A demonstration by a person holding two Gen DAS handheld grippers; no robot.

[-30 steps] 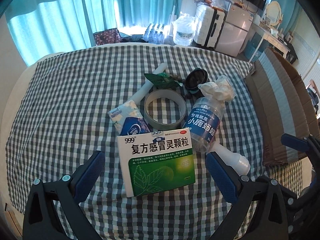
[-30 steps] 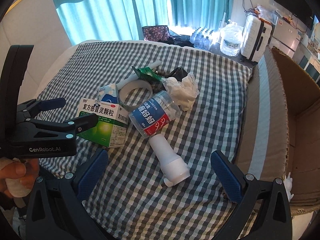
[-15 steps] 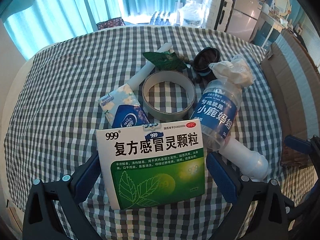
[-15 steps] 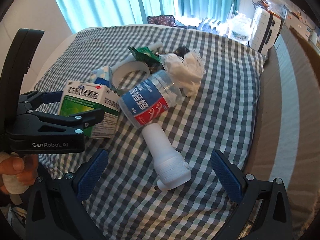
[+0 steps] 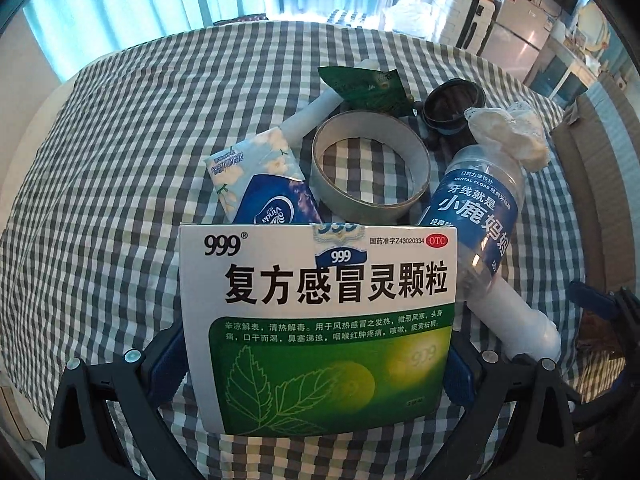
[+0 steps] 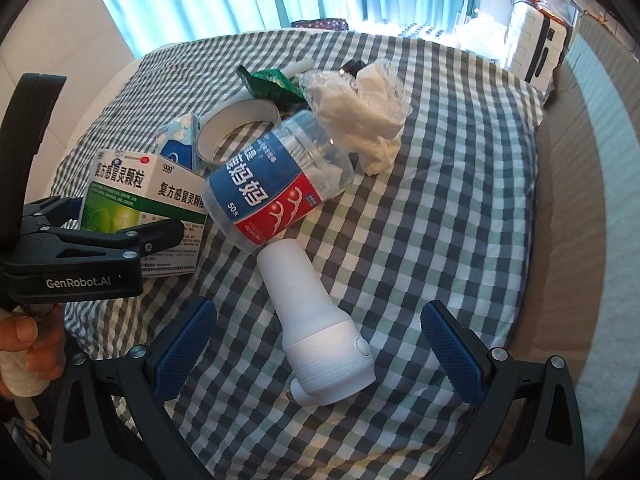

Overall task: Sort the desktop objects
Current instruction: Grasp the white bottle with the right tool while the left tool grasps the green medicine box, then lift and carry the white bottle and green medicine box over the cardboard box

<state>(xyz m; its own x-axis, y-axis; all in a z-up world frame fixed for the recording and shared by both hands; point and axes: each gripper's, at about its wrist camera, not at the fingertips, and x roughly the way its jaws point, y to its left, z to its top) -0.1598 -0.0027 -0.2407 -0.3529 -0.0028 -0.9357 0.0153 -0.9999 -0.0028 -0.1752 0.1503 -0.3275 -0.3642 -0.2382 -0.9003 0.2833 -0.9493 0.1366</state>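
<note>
Left gripper: blue pads bracket the white-and-green cardboard medicine box lying on the checked cloth; contact cannot be confirmed. Recommend closing squarely on both side faces, gently, as cardboard crushes. Right gripper spread wide, empty, over the white plastic flashlight-shaped device.

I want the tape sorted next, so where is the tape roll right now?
In the left wrist view the tape roll lies flat on the checked cloth mid-pile, just beyond the medicine box, between the tissue pack on its left and the floss bottle on its right.
</note>
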